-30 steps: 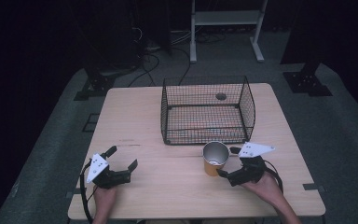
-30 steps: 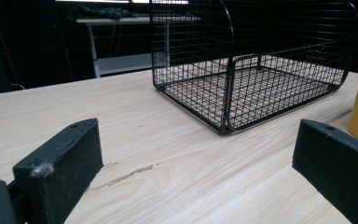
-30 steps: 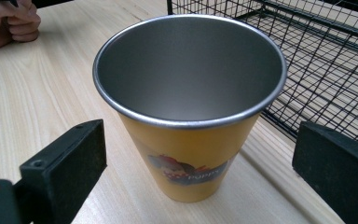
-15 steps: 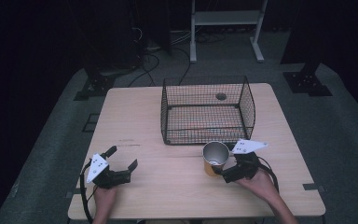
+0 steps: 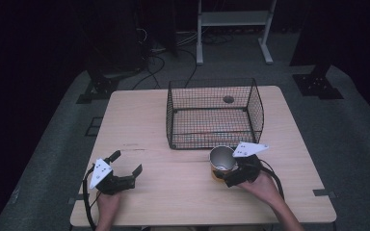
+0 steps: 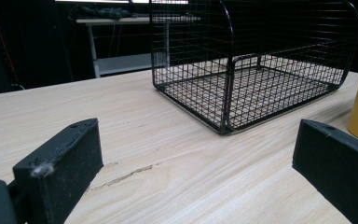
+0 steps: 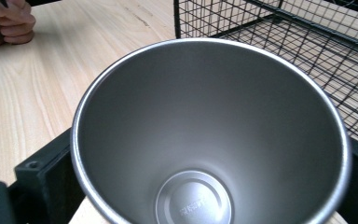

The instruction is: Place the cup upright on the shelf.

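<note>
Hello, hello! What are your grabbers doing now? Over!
Left hand-held gripper open, on table. Right hand-held gripper around cup, jaws flanking it. Wire basket just beyond.

I see my left gripper (image 5: 125, 174) and right gripper (image 5: 231, 176), both black with blocky jaws, white three-cornered top plates bearing dark dots, and black trailing cables.

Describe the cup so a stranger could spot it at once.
Start at the black wire basket in the middle of the wooden table. Just in front of its near right corner stands the cup, between the right gripper's jaws. It is yellow outside, bare metal inside, and empty.
</note>
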The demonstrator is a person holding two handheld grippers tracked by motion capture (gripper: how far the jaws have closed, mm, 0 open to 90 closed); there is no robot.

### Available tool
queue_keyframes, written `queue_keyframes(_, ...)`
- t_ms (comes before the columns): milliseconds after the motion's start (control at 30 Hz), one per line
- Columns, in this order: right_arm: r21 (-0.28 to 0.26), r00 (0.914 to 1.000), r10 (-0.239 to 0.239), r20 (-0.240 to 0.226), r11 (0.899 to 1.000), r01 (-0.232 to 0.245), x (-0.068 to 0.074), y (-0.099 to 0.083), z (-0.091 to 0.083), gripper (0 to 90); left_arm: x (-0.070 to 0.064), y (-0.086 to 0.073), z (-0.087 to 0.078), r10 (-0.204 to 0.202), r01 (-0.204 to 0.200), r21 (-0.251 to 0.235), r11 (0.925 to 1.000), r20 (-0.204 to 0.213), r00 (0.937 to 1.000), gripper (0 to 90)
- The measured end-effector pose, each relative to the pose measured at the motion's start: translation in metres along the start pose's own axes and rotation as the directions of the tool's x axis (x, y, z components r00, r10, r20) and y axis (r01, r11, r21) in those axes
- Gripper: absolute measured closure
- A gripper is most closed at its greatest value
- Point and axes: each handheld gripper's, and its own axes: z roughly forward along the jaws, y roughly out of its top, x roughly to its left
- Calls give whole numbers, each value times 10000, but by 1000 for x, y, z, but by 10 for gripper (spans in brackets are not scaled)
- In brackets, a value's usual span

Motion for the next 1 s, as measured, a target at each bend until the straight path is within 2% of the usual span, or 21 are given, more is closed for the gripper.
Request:
queue_keyframes(133,18,10000,-54,43,10000,54,-1,0,1,14,0,0,0,1,-1,-1,10000,0,10000,8)
queue_keyframes(200,23,10000,-46,58,10000,46,-1,1,1,88,0,0,0,-6,6,-5,10000,0,10000,8)
queue_keyframes(333,6,9999,21,-145,10000,-21,-2,1,2,128,0,0,0,6,-6,0,10000,-5,10000,8)
queue_keyframes(533,61,9999,-60,-127,10000,61,-1,2,2,130,0,0,0,-11,11,-13,10000,-7,10000,8)
queue_keyframes(767,-31,9989,-35,-467,10000,33,0,8,-3,131,0,0,0,1,-1,-2,10000,-8,10000,8)
queue_keyframes(1000,180,9982,-37,-606,9998,48,-6,17,-7,131,0,0,0,0,0,-2,10000,-14,10000,8)
